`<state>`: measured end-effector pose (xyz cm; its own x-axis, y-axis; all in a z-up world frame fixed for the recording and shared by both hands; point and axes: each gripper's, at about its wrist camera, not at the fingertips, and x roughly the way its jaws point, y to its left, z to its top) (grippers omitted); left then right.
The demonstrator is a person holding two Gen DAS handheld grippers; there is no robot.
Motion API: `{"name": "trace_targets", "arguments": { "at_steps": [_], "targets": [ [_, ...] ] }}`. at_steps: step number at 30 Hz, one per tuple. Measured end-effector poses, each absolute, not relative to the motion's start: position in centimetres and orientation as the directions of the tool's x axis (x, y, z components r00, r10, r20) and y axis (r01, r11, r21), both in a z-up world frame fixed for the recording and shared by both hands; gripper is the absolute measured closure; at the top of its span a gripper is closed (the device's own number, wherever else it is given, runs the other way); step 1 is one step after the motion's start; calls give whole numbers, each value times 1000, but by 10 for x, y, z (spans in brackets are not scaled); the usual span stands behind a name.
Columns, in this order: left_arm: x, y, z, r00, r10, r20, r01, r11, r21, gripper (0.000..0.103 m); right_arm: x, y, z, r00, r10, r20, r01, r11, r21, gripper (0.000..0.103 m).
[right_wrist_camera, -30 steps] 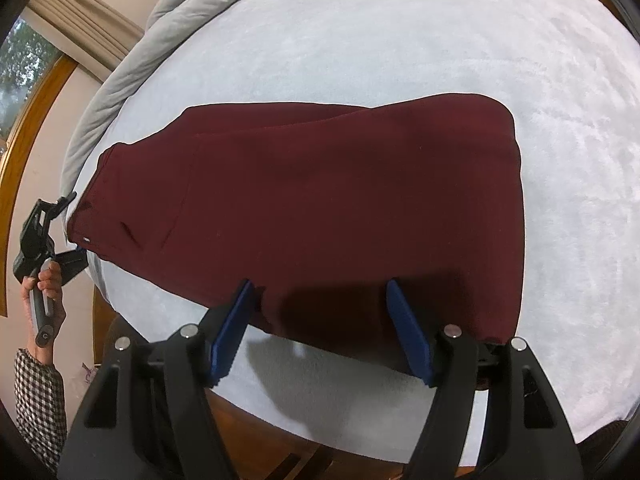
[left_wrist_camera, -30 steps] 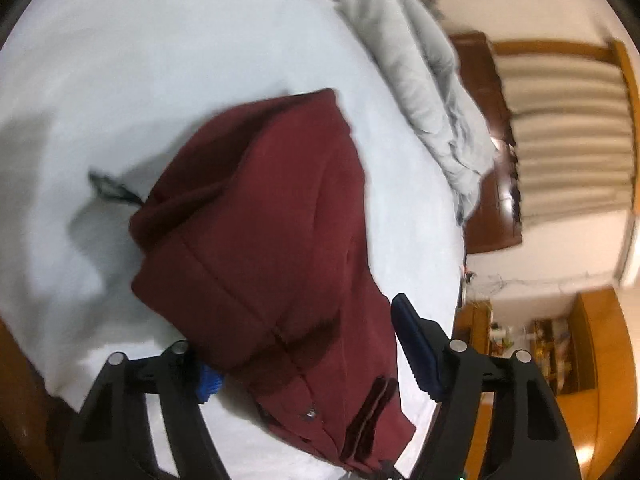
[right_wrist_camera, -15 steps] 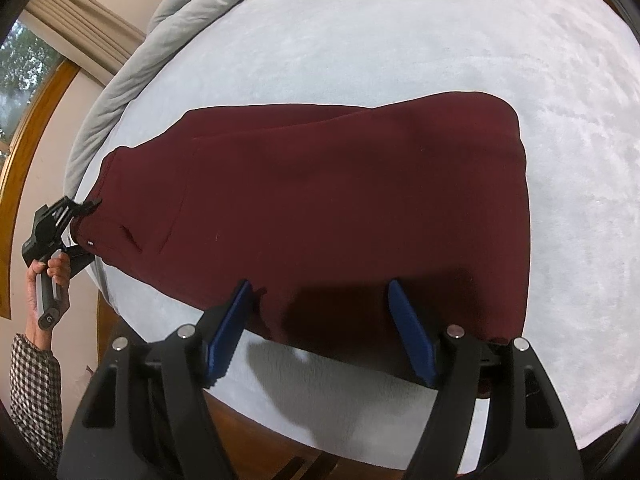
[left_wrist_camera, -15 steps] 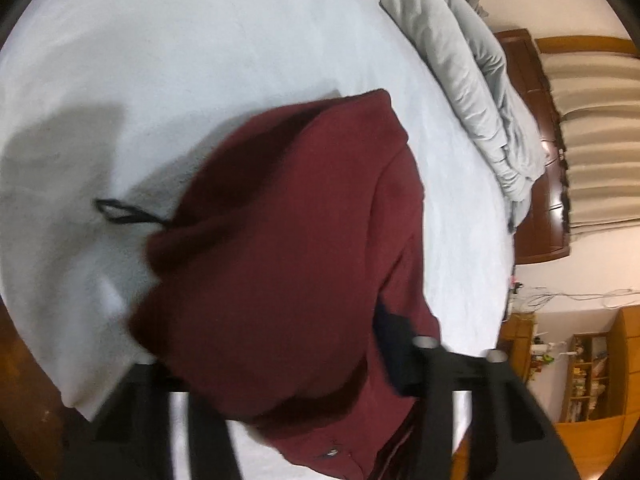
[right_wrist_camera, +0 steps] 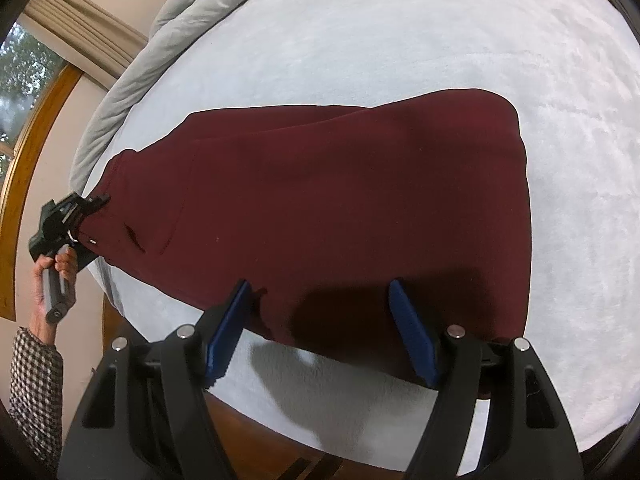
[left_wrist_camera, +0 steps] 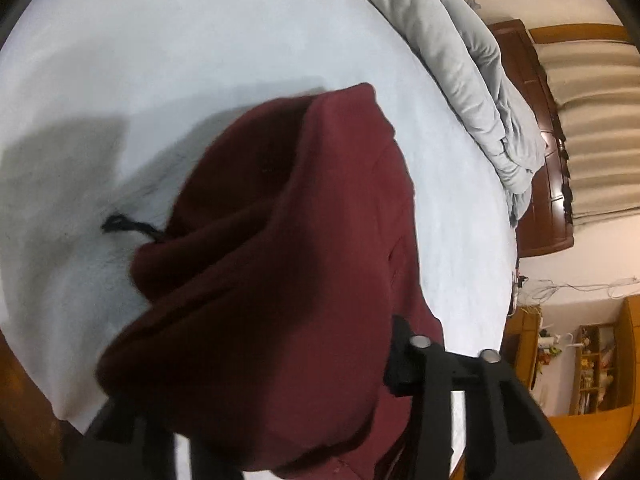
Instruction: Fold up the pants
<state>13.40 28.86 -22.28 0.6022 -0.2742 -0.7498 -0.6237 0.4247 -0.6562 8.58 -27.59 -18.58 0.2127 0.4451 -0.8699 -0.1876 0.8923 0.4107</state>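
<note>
Dark red pants (right_wrist_camera: 340, 208) lie folded on a white bed sheet (right_wrist_camera: 400, 40). My right gripper (right_wrist_camera: 320, 320) is open above their near edge, with blue pads (right_wrist_camera: 412, 340) on either side and nothing between them. My left gripper (right_wrist_camera: 86, 206) shows at the far left of the right wrist view, on the waistband end, which is raised off the bed. In the left wrist view the pants (left_wrist_camera: 280, 260) bunch up over the gripper and hide its fingertips, so I cannot see whether they are closed. A black drawstring (left_wrist_camera: 128, 226) sticks out on the sheet.
A grey duvet (left_wrist_camera: 460, 60) is piled along the far side of the bed. A dark wooden headboard (left_wrist_camera: 540, 160) and curtains (left_wrist_camera: 600, 128) stand beyond it. The bed's wooden frame (right_wrist_camera: 260, 440) runs below my right gripper. A window (right_wrist_camera: 24, 72) is at left.
My left gripper has moved in onto the waistband end and lifted it, so the cloth now bunches over its fingers. My right gripper has hardly moved.
</note>
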Motion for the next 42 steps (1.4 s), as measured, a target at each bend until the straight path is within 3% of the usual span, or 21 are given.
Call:
{"name": "trace_targets", "arguments": {
  "at_steps": [4,13,24,34,42],
  "targets": [
    [127,285,-211,638,-265,-723,-596,424,-682,71,88,-279,-186,208,461,-863,-178,885,430,32],
    [139,249,-151,707,-238,-666,-460,560,-689,74,86,-295,-178,235,490,-839,-142,872,469,33],
    [151,117,-77,706,-237,-667,-161,863,-478,73,81,-316,-170,283,492,-823,-112,869,481,33],
    [152,25,-78,642,-222,-734,-9,955,-296,73,78,-323,-173,295,503,-813,-103,862,496,33],
    [142,-36,-110,549,-207,-810,95,978,-185,71,78,-325,-179,286,509,-812,-98,859,503,33]
  ]
}}
